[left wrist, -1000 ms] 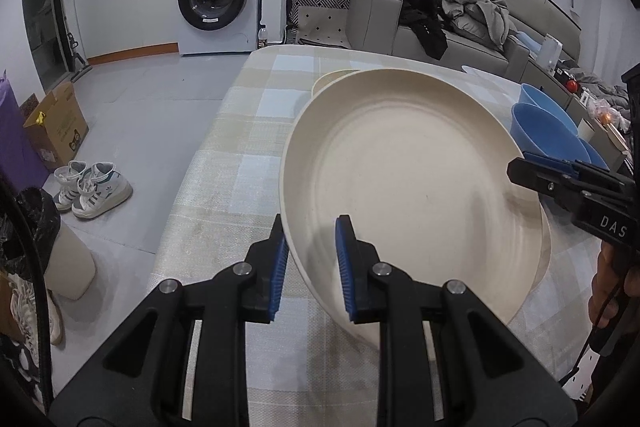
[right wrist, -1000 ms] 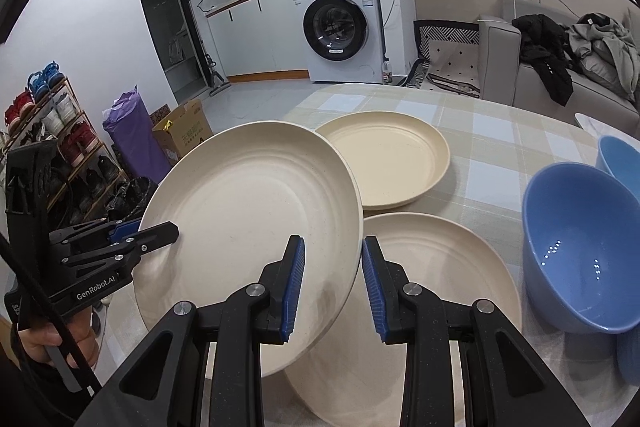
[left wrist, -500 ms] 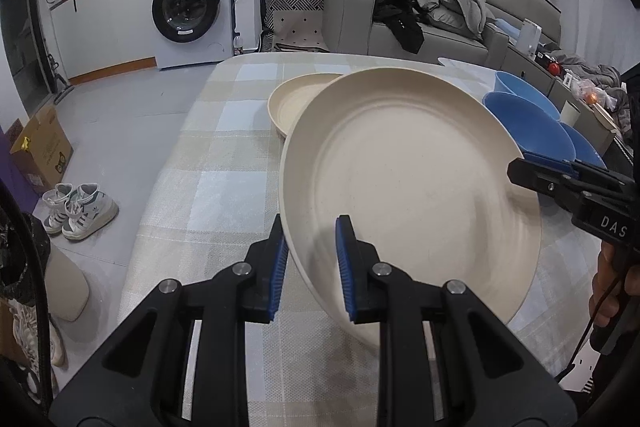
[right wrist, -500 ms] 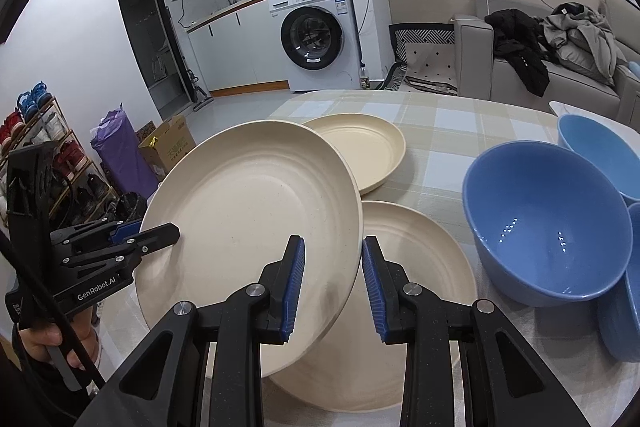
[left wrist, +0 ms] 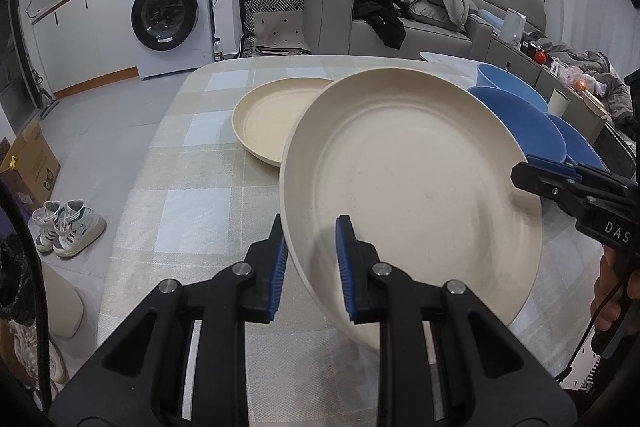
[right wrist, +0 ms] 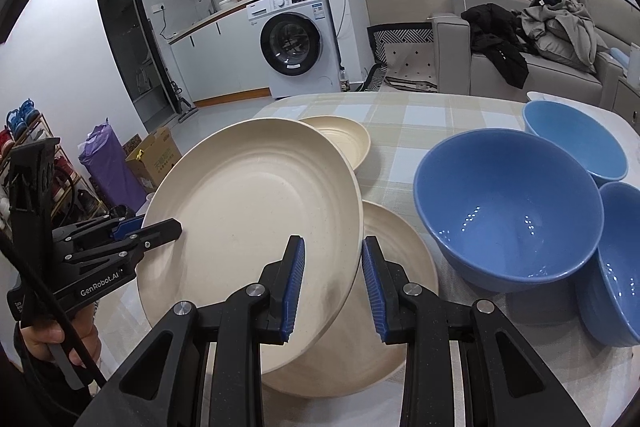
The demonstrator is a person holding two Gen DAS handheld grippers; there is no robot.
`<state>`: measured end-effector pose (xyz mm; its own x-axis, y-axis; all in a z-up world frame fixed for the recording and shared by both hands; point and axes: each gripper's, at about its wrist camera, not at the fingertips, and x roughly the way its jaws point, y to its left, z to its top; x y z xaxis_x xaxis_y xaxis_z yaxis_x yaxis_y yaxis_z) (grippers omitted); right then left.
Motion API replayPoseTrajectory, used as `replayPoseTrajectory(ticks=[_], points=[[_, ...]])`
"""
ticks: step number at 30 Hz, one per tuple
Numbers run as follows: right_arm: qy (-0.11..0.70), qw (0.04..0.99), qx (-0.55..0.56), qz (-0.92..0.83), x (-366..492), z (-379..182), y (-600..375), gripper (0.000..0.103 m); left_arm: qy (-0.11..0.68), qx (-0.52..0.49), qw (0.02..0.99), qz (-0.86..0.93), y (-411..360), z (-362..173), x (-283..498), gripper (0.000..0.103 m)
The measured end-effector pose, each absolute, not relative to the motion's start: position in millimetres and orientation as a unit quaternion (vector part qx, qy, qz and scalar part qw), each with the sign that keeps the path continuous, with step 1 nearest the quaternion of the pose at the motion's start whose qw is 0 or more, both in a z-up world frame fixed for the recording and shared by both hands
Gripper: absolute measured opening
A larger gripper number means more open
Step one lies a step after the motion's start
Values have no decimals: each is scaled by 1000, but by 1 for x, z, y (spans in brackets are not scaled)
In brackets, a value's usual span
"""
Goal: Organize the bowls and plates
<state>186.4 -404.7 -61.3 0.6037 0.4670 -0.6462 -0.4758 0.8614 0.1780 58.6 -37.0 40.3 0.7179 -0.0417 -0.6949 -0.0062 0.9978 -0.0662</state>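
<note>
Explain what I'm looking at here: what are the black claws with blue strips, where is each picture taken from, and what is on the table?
No robot: a person holds a two-finger clamp in each hand, each with a camera looking along its fingers. The left gripper and the right gripper each pinch opposite edges of the same cream plate, tilted above the checked tablecloth. In the left view the right gripper enters from the right; in the right view the left one enters from the left. On the table lie a second cream plate beneath the lifted one, a third farther back, and three blue bowls.
</note>
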Motion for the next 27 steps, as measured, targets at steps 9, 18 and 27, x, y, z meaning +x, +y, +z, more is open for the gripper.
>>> replayPoseTrajectory(ticks=[9, 18, 27], points=[[362, 899, 5, 246, 187, -63, -420, 31, 379, -18, 925, -25, -51, 39, 72, 19], [370, 901, 11, 227, 187, -67, -427, 31, 383, 2, 923, -35, -63, 36, 83, 20], [381, 897, 17, 223, 192, -78, -430, 31, 392, 8, 919, -39, -65, 27, 91, 20]])
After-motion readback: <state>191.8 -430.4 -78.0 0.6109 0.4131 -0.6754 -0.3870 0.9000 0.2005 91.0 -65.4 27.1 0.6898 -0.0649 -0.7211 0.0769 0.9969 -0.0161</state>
